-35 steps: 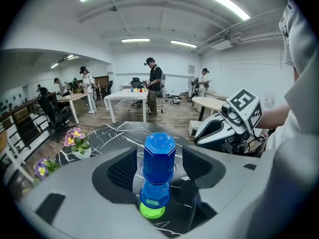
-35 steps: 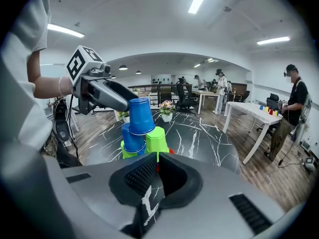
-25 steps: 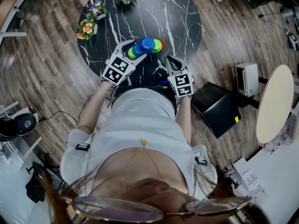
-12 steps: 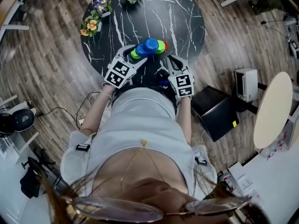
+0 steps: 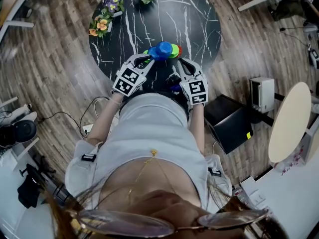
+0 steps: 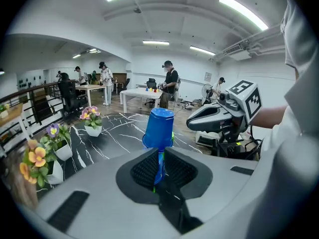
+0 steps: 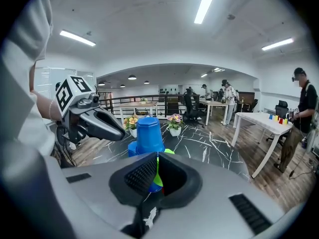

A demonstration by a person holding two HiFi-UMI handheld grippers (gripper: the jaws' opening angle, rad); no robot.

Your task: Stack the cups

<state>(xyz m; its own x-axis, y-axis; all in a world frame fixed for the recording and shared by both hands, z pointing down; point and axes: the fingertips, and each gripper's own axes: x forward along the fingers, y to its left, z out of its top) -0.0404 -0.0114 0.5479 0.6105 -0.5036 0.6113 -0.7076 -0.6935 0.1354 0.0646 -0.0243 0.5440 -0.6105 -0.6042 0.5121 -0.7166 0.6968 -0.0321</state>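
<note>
Pinching blue cup [image 6: 159, 128], L tool [image 6: 159, 157] just closed; unclear from head view.

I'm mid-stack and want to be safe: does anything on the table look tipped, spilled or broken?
Nothing stands out. The blue cup is upside down beside the green cup, the flower pots stand upright, and nothing is spilled on the table.

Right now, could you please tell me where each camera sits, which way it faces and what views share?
Head view: on the person's head, facing steeply down at the table; torso, forearms, left gripper, right gripper show.
Left gripper view: on that gripper, along its jaws, which have just been closing on the blue cup; right gripper opposite.
Right gripper view: on that gripper, along jaws shut on the green cup; left gripper opposite.
Shared: blue cup, table.
</note>
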